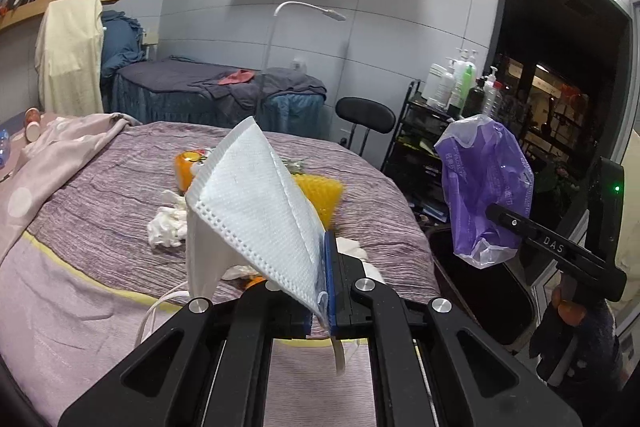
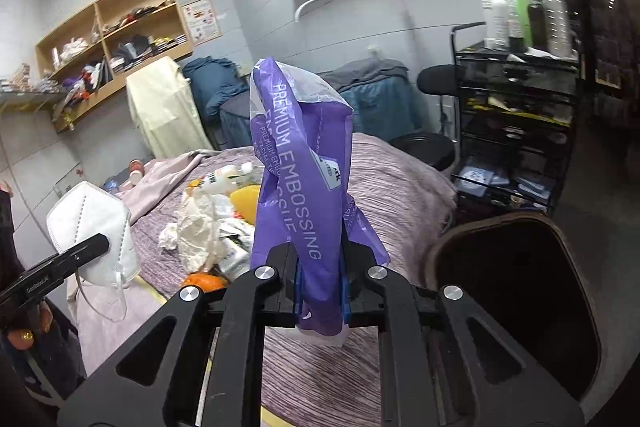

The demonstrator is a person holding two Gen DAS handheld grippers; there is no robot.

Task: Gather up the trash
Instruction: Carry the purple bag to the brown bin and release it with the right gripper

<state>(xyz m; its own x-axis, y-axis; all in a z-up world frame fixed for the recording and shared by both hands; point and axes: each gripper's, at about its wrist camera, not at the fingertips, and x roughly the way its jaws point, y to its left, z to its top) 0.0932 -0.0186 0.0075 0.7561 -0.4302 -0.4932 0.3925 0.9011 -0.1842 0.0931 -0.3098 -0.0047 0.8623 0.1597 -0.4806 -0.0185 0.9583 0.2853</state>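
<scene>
My left gripper [image 1: 325,283] is shut on a white folded face mask [image 1: 256,203], held above the purple bed; its straps hang down. The mask also shows in the right wrist view [image 2: 94,227]. My right gripper [image 2: 322,291] is shut on a purple plastic tissue wrapper [image 2: 304,187], held up next to a dark bin [image 2: 516,291]. The wrapper also shows in the left wrist view [image 1: 486,187], above the bin [image 1: 472,267]. More trash lies on the bed: crumpled white tissue [image 1: 166,223], a yellow sponge-like piece [image 1: 320,197], an orange item [image 2: 204,281] and a white bottle [image 2: 226,177].
The bed [image 1: 100,187] has a pink blanket at its left. A black trolley with bottles [image 2: 520,75] and a black stool [image 1: 364,115] stand to the right. A second bed [image 1: 192,83], a floor lamp [image 1: 308,9] and wall shelves are behind.
</scene>
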